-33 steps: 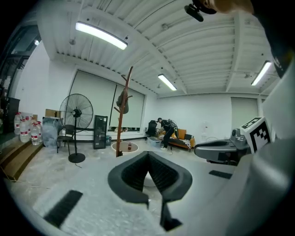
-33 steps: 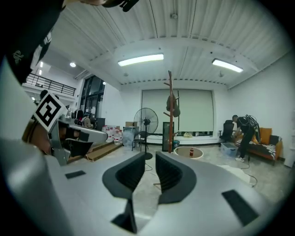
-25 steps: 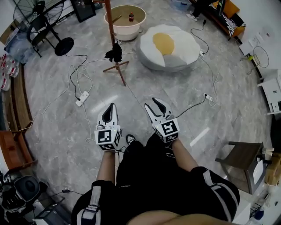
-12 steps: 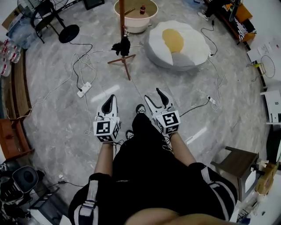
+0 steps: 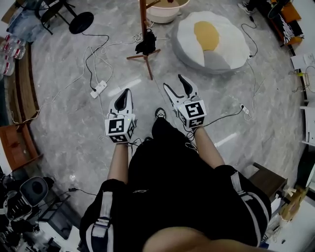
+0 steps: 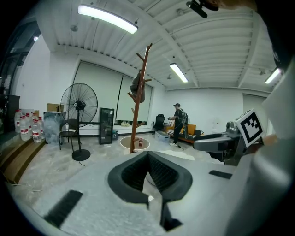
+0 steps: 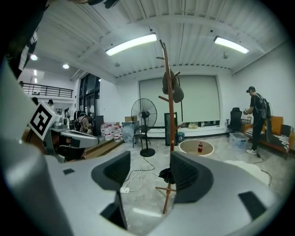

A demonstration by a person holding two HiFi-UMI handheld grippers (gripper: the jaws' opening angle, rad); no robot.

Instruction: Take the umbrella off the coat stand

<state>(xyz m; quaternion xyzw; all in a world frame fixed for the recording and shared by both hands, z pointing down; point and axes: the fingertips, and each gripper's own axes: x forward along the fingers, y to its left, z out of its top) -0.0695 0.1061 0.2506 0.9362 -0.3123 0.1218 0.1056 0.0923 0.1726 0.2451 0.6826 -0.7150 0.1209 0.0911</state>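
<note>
The wooden coat stand (image 5: 144, 27) rises from the floor ahead of me, its feet (image 5: 146, 58) spread out. A black folded umbrella (image 5: 146, 43) hangs low on its pole; the right gripper view shows the umbrella (image 7: 167, 175) just above the feet. A dark item (image 7: 173, 88) hangs near the top of the stand (image 6: 140, 99). My left gripper (image 5: 125, 94) is shut and empty, its pads meeting at the tips (image 6: 148, 156). My right gripper (image 5: 175, 83) is open, its jaws opening with nothing between them (image 7: 148, 168). Both are well short of the stand.
A white beanbag with a yellow centre (image 5: 211, 37) lies right of the stand, a round basin (image 5: 167, 7) behind it. Cables and a power strip (image 5: 99, 88) trail on the floor at left. A standing fan (image 6: 78, 110) and a person (image 7: 255, 119) are farther off.
Both grippers have travelled forward towards the coat stand, which now sits closer and higher in the head view. The right gripper's jaws have spread wider; the left stayed shut.
</note>
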